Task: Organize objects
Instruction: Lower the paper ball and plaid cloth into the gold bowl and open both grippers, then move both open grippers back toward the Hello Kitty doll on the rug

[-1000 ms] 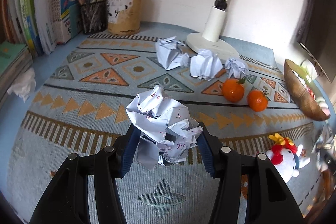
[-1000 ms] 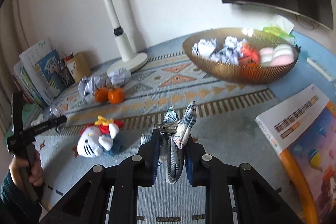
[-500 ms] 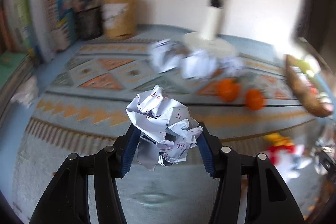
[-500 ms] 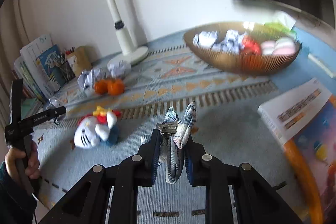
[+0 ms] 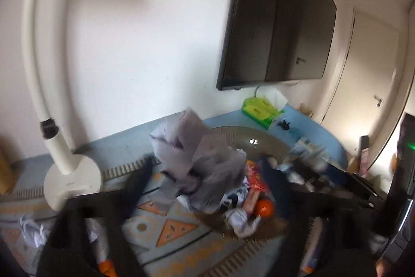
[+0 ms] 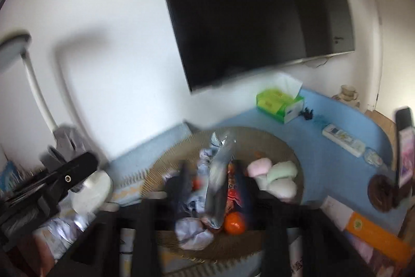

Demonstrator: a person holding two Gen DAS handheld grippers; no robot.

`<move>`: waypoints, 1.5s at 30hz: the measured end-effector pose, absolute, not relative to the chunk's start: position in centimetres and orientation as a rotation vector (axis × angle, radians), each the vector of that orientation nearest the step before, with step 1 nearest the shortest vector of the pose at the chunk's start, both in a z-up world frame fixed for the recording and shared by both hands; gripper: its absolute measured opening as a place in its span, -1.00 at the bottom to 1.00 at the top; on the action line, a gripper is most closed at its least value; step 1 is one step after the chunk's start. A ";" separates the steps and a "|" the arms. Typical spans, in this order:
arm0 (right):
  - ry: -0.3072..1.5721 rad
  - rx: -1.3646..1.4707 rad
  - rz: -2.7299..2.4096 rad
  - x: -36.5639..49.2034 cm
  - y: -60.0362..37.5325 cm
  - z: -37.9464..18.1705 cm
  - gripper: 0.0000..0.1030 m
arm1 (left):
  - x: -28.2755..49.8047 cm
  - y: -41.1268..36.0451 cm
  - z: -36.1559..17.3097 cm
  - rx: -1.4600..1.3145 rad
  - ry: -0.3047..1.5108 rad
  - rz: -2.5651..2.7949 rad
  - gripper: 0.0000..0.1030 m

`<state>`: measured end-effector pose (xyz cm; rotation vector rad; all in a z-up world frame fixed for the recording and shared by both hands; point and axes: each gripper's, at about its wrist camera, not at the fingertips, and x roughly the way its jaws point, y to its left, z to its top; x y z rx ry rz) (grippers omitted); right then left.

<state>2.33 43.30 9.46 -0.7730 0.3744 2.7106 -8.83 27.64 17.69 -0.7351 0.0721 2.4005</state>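
Over the woven bowl (image 5: 269, 144), crumpled paper (image 5: 197, 160) between the open left hand-held gripper (image 5: 207, 175).

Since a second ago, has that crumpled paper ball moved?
Yes. The paper ball has gone from the lamp side to over the bowl, left claw opening.

A bowl (image 6: 272, 144) sits on the surface (image 6: 337, 160) below a screen (image 6: 246, 12) mounted on the wall. In the bowl lie crumpled papers (image 6: 192, 230), a mandarin (image 6: 234, 223) at its near side and rounded lumps (image 6: 280, 175) at its right. Behind the bowl to the right stands a tissue box (image 6: 281, 101); a remote (image 6: 342, 139) lies further right. A lamp base (image 5: 71, 179) stands left of the bowl, and more crumpled paper (image 5: 31, 230) lies before it.
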 end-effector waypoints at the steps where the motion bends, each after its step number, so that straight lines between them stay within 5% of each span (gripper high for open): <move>1: 0.364 -0.813 2.677 1.8 43.7 9.0 0.47 | -8.8 28.0 17.2 -0.734 0.098 2.431 0.98; 8: 0.382 -0.850 2.822 6.6 40.7 6.7 0.47 | -4.4 21.2 15.7 -0.798 0.077 2.492 0.98; 17: 0.011 -1.036 3.074 10.4 27.4 0.2 0.52 | 2.7 4.1 9.5 -0.961 -0.077 2.887 0.98; 23: -0.129 -1.050 3.034 10.0 24.7 -1.9 0.56 | 1.9 -2.9 5.3 -1.048 -0.425 2.916 0.98; 29: -0.101 -1.099 3.015 9.2 25.5 -2.1 0.71 | 2.2 -3.9 3.4 -1.060 -0.549 2.881 0.98; 38: 0.082 -1.187 3.008 8.3 27.3 -2.4 0.71 | 2.8 -2.7 3.9 -1.001 -0.441 2.905 0.98; 45: -0.012 -1.150 2.991 8.6 26.4 -2.4 0.71 | 2.7 -3.4 3.7 -0.994 -0.494 2.883 0.98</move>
